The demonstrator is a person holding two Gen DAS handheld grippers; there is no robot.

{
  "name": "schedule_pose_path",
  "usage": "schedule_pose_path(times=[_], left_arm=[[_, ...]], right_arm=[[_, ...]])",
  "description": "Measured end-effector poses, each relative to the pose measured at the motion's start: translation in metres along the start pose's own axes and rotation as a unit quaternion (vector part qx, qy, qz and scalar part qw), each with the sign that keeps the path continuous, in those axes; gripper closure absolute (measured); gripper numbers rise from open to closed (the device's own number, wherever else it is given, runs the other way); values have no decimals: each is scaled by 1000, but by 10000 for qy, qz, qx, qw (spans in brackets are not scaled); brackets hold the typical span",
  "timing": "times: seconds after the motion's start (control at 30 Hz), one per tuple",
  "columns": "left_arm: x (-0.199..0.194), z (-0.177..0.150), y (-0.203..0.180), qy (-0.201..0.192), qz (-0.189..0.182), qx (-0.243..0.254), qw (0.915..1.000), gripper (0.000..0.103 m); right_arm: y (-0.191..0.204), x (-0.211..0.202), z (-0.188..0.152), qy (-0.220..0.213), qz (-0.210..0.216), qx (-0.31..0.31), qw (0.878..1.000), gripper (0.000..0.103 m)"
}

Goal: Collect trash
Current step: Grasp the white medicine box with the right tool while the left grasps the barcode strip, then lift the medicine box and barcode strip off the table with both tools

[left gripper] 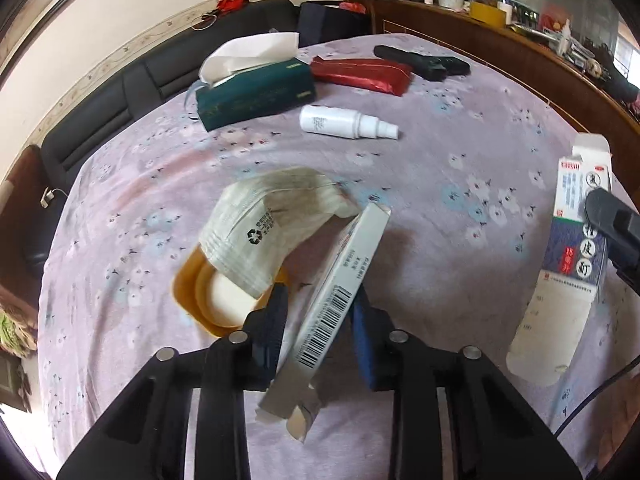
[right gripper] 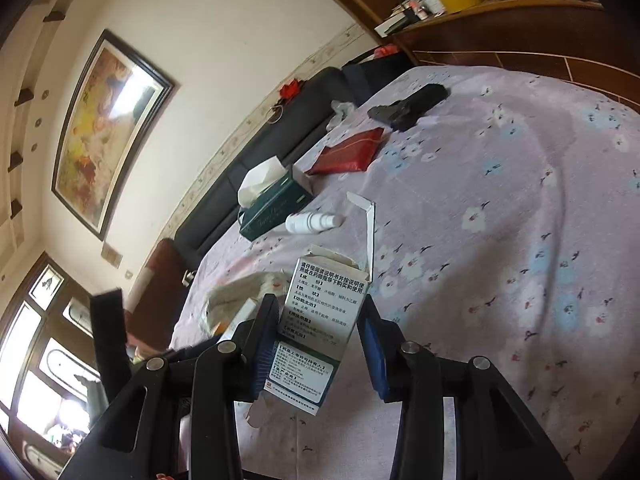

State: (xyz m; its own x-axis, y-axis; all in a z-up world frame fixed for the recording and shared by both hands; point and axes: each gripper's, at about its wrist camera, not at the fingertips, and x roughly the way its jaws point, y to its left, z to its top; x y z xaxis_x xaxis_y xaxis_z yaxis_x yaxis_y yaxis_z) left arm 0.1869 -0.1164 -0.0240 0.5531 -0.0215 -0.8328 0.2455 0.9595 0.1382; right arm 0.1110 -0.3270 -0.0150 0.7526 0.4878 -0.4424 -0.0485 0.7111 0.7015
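Observation:
My left gripper (left gripper: 320,304) is shut on a flat white carton with a barcode (left gripper: 340,292), held tilted above the table. Just beyond it a crumpled white mask (left gripper: 268,224) lies over a yellow tray with a white lid (left gripper: 216,300). My right gripper (right gripper: 320,320) is shut on an open medicine box (right gripper: 320,320) with printed text, its top flap up. That box (left gripper: 572,256) and a right finger (left gripper: 612,224) show at the right of the left wrist view. The mask (right gripper: 236,296) shows left in the right wrist view.
On the flowered purple tablecloth (left gripper: 460,200) lie a green tissue box (left gripper: 256,92), a red pouch (left gripper: 360,74), a white spray bottle (left gripper: 344,122) and a black object (left gripper: 424,62). A black sofa (left gripper: 120,96) runs along the far side. A cluttered wooden shelf (left gripper: 500,20) stands behind.

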Motion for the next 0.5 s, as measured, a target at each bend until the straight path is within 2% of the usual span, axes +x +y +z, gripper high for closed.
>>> schedule_pose_path(times=[0.07,0.13,0.3,0.43,0.5], left_arm=[[1,0,-4,41,104,-3,9999,81],[-4,-2,-6,41,53,-34,10000,91],[-34,-24,-12,72,-706,-226,9972,91],[-52,-56,-13,222,-1534,-585,9862,91],[-62,-71,-13,187,-1738,-698,9821,91]], right_arm=[[-3,-3,0,-30,19,62,10000,60],[-5,-3,1,-37,23,110,9999,60],[-6,-5,1,-73,35,110,9999,60],[-5,-9,0,-123,59,95,9999,60],[-4,-9,0,-150,91,73,9998,60]])
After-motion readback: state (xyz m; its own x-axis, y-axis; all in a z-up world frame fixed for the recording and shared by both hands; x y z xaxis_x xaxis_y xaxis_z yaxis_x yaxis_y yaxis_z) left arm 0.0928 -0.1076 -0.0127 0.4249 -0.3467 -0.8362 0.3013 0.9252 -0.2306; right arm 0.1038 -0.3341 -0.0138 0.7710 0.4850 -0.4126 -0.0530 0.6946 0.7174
